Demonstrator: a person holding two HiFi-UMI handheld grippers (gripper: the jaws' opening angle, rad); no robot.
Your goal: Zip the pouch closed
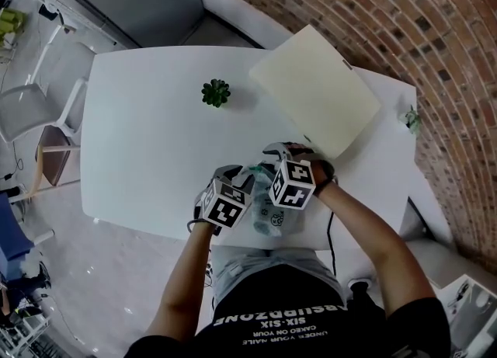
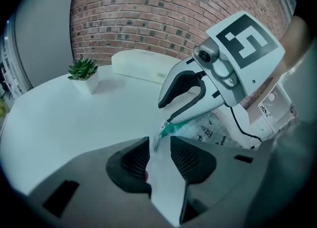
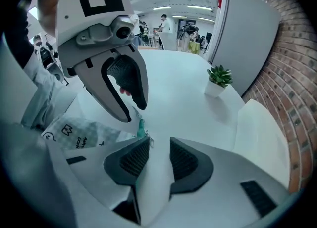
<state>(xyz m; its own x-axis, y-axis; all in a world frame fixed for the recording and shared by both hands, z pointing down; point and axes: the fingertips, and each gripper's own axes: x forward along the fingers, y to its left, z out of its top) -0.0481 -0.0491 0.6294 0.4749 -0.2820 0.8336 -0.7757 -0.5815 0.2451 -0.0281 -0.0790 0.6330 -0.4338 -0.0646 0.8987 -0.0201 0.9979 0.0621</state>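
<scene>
A translucent pouch [image 1: 268,217] with black print lies near the table's front edge, between both grippers. In the left gripper view, its green zipper end [image 2: 168,130] sits just beyond my left gripper [image 2: 159,143], whose jaws stand apart, with a thin pouch edge reaching into the gap untouched. My right gripper [image 2: 171,104] hangs over that same end, tips down. In the right gripper view, the right gripper [image 3: 158,143] is open, and the green zipper with its small metal pull [image 3: 146,138] lies by the left pad's tip. The pouch body [image 3: 79,134] spreads to the left under the left gripper [image 3: 133,111].
A small potted plant [image 1: 216,92] stands at mid table. A closed cream laptop [image 1: 314,88] lies at the back right, near the brick wall [image 1: 388,15]. White chairs [image 1: 39,108] stand left of the white table [image 1: 147,154].
</scene>
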